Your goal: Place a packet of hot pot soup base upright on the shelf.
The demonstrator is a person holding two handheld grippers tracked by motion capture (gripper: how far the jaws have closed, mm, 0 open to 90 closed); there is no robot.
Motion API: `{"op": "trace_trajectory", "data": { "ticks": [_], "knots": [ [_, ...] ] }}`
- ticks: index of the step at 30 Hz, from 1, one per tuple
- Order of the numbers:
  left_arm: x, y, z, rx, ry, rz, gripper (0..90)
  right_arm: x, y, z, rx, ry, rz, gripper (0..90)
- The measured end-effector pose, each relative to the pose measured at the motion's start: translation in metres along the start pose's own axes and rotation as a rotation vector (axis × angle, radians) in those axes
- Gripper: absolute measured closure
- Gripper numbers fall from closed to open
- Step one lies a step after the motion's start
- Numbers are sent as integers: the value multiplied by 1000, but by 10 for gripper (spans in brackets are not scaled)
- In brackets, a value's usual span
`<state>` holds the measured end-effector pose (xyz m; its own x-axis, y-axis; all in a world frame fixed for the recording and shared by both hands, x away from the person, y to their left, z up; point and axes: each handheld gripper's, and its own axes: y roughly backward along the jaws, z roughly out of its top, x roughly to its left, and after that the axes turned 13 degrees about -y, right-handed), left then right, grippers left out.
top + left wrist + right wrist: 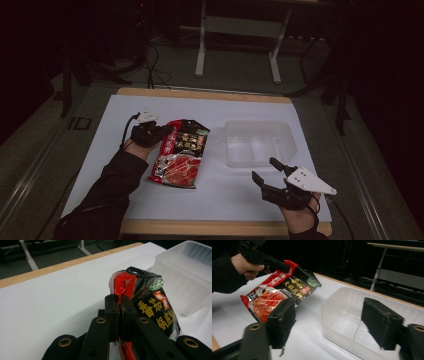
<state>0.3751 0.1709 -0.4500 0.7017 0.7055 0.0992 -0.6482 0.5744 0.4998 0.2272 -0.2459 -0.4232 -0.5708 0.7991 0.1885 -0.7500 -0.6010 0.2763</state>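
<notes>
The left claw (119,305) is clamped on the pouch's (181,151) thin edge seal, lifting it off the surface (115,150) beside the tub (258,142). The right claw (265,172) hangs apart near the tub. That narrow pinch could slip, dropping the pouch short.

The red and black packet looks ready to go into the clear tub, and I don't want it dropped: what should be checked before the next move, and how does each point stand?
1. Left gripper clamped on the packet edge: ok.
2. Hold deep enough to carry it: cannot tell; the jaws pinch only the packet's edge.
3. Clear tub open and empty: ok.
4. Right gripper clear of the packet: ok, open in front of the tub.
5. Packet lifted off the table: cannot tell; its lower end may touch.
</notes>
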Motion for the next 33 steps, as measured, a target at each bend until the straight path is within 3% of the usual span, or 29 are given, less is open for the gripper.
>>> {"op": "trace_trajectory", "data": {
  "ticks": [5,12,19,29,33],
  "knots": [
    [-8,10,5,-32,-16,-23,873,-1,0,0,2,-1,1,314],
    [-22,24,12,-79,-47,-19,871,3,-2,0,25,25,19,326],
    [-33,35,17,-103,-78,-35,870,1,-2,1,25,6,11,309],
    [-39,42,19,-135,-78,-34,871,1,-1,2,40,18,30,385],
    [-42,51,24,-181,-71,-40,873,2,-2,3,55,15,41,411]
  ]
}}
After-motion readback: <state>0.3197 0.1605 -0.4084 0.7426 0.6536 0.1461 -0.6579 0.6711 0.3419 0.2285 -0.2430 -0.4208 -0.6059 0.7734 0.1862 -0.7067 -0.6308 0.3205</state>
